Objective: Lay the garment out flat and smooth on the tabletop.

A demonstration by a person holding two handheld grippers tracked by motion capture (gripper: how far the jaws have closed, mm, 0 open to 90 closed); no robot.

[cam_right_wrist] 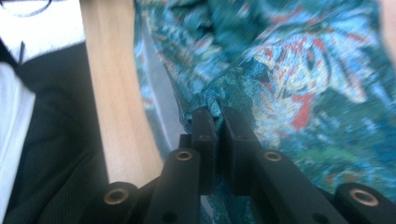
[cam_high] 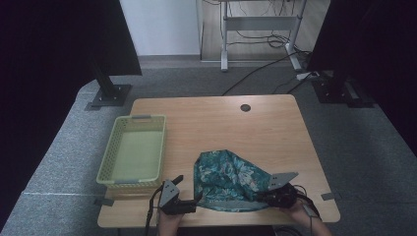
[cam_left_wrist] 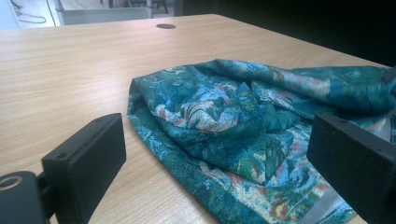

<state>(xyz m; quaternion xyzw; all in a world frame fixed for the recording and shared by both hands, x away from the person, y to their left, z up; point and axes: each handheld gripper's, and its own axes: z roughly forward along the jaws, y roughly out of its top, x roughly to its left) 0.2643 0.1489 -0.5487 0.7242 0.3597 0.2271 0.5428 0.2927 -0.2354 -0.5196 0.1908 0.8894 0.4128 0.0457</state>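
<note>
A teal floral cloth [cam_high: 227, 181] lies crumpled near the table's front edge. My right gripper [cam_high: 268, 195] is at its right corner, shut on a pinch of the cloth [cam_right_wrist: 233, 88], which bunches just above the closed jaws. My left gripper [cam_high: 193, 202] sits at the cloth's left lower edge, open. In the left gripper view its two black jaws stand wide apart, with the cloth [cam_left_wrist: 243, 126] lying on the wood between and beyond them.
A pale green plastic basket [cam_high: 109, 158] stands empty on the left of the wooden table [cam_high: 211, 120]. A round cable hole [cam_high: 245, 107] is near the far edge. Dark stands and cables are on the floor behind.
</note>
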